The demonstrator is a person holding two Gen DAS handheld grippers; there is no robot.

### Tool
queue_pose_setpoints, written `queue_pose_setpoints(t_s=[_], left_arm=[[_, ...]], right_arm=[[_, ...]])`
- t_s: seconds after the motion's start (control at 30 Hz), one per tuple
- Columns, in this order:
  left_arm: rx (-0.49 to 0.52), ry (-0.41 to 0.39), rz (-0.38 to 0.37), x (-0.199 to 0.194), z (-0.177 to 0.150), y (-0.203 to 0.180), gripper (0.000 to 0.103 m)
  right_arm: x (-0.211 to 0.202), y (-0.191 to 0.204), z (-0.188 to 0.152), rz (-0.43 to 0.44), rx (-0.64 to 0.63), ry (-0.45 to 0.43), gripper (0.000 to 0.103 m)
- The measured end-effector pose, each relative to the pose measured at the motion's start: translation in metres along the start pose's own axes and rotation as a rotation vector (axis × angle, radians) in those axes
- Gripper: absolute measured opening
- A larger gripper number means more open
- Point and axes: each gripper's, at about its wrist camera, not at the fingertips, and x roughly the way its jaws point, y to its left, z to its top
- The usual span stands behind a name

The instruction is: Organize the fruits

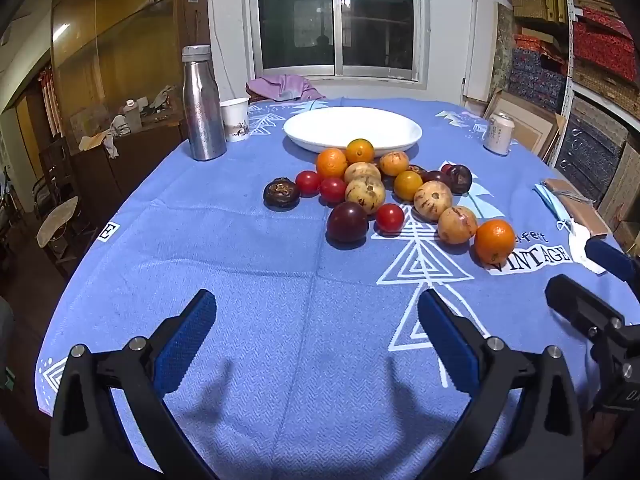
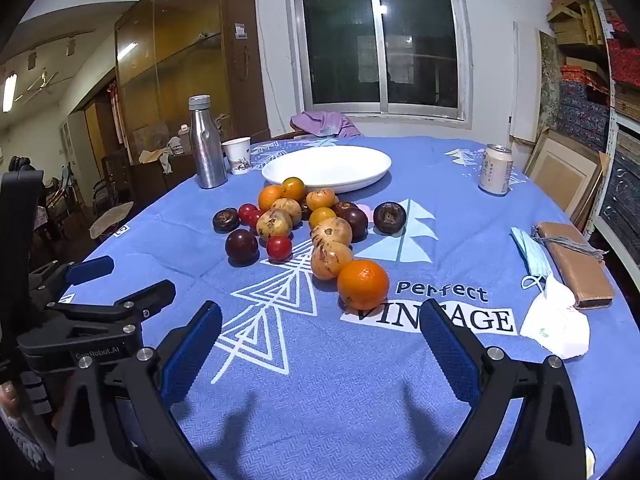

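Several fruits lie in a loose pile on the blue tablecloth: oranges, tan pomegranates, red tomatoes and dark purple fruits. The nearest orange point(image 1: 494, 240) point(image 2: 363, 284) sits at the pile's near right end. A dark purple fruit point(image 1: 347, 222) point(image 2: 241, 245) lies at the near left. An empty white plate point(image 1: 352, 128) point(image 2: 326, 169) stands just behind the pile. My left gripper point(image 1: 316, 320) is open and empty, low over bare cloth in front of the pile. My right gripper point(image 2: 320, 332) is open and empty, just short of the nearest orange.
A steel bottle point(image 1: 202, 106) point(image 2: 206, 144) and a paper cup point(image 1: 235, 119) point(image 2: 238, 155) stand at the back left. A drink can point(image 1: 498, 133) point(image 2: 496, 169) stands back right. A face mask point(image 2: 534, 256), a brown wallet point(image 2: 574, 266) and a tissue point(image 2: 558, 322) lie at the right edge.
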Motion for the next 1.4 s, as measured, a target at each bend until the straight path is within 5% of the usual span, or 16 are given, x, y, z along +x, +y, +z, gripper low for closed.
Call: queue_pose_setpoints(t_s=[1.4], left_arm=[[-0.021,0.059,0.0,0.015,-0.007,0.0,0.099]], right_arm=[[-0.002,-0.011,0.002,0.076,0.083,-0.048,0.1]])
